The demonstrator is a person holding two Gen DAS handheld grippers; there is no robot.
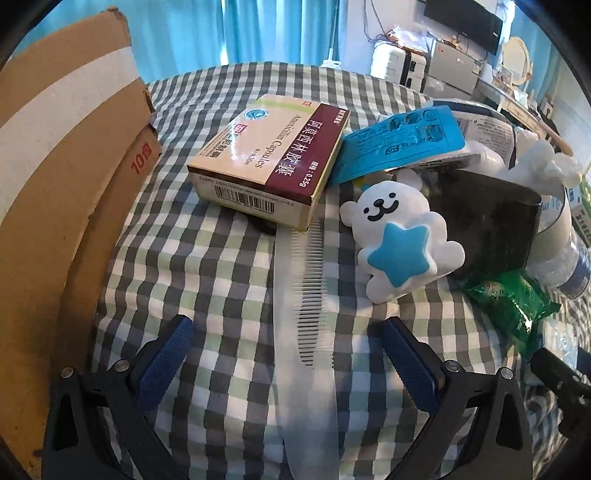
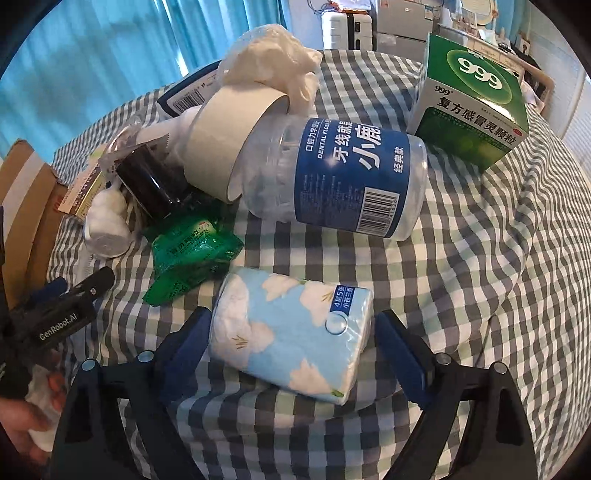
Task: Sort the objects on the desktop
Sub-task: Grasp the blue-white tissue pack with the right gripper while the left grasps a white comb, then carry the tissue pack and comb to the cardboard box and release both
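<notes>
The right gripper (image 2: 291, 354) stands wide, its 2 pads flanking the tissue pack (image 2: 291, 339), seemingly not yet pressing. Squeeze the pack's middle evenly. Left of the pack, the left gripper (image 1: 288, 365) gapes over the comb (image 1: 303, 295), holding nothing.

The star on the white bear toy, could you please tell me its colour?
Blue, on the white bear toy's star; clearest in the left wrist view.

Looked like someone's bedroom tbh: blue curtains (image 1: 192, 33), white suitcase (image 1: 384, 59) and TV (image 1: 465, 18) past the far edge of a checked cloth (image 1: 207, 258), w/ meds and toiletries piled on it.
</notes>
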